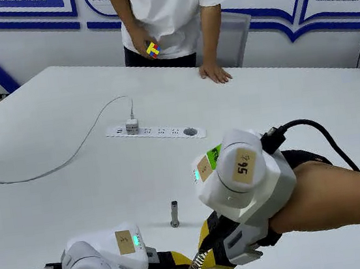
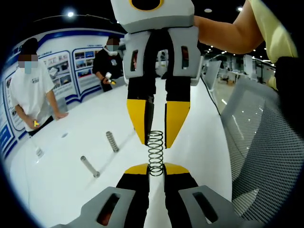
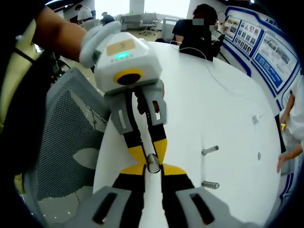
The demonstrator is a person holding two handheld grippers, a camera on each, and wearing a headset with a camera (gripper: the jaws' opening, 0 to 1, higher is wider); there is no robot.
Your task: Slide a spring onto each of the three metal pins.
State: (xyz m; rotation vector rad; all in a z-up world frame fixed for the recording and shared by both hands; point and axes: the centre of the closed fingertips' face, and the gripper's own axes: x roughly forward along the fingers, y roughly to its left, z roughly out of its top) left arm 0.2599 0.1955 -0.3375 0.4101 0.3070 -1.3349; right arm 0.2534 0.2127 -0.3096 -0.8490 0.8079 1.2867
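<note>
Spring (image 2: 155, 153) gripped at both ends by left gripper (image 2: 156, 171) and right gripper (image 2: 155, 136)

Shiny metal spring (image 2: 155, 149), dull metal pin (image 1: 174, 214), smooth table (image 1: 64, 103).

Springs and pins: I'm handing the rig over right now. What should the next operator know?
Left gripper: shut on one end of the spring.
Right gripper: shut on the other end of the same spring, tip to tip with the left.
Pins: the loaded pin wears a spring and stands on the table near the bare pin.
Done: one pin loaded.
Left: two more springs to seat. I cannot tell whether a pin sits inside the held spring.
</note>
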